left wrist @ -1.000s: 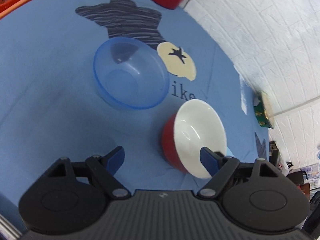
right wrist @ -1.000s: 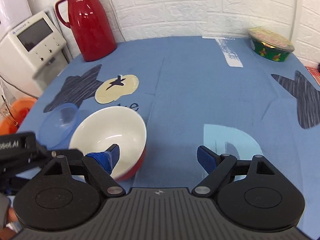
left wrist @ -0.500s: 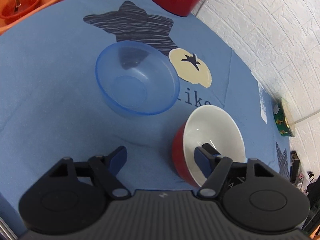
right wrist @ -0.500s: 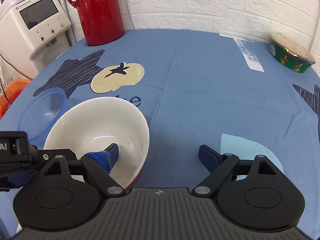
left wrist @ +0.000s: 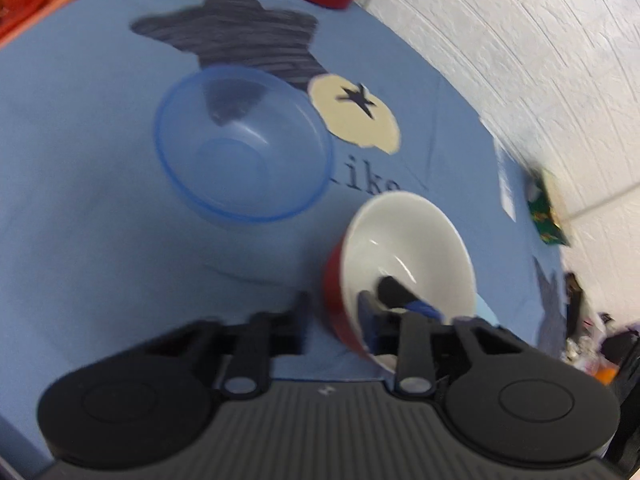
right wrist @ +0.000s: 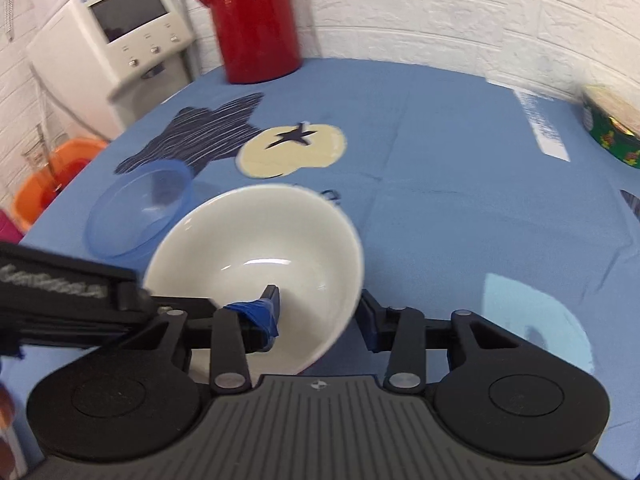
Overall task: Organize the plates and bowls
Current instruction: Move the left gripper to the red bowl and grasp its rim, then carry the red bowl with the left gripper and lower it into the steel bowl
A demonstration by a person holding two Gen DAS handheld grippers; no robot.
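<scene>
Glossy red bowl (right wrist: 260, 256), white inside, near centre of table (right wrist: 440, 168), tilted. Right gripper (right wrist: 318, 318) fingers clamp its right rim; left gripper (left wrist: 332, 320) fingers straddle left rim, closure unclear. Risk: slick ceramic slips, knocks translucent blue plastic bowl (left wrist: 244, 144) far-left.

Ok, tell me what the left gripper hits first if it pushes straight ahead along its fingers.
Probably the red bowl with the white inside: the left gripper already straddles its near rim, one finger inside. Past it lies open blue tablecloth; the clear blue bowl sits off to the left. Blur makes depth uncertain.
</scene>
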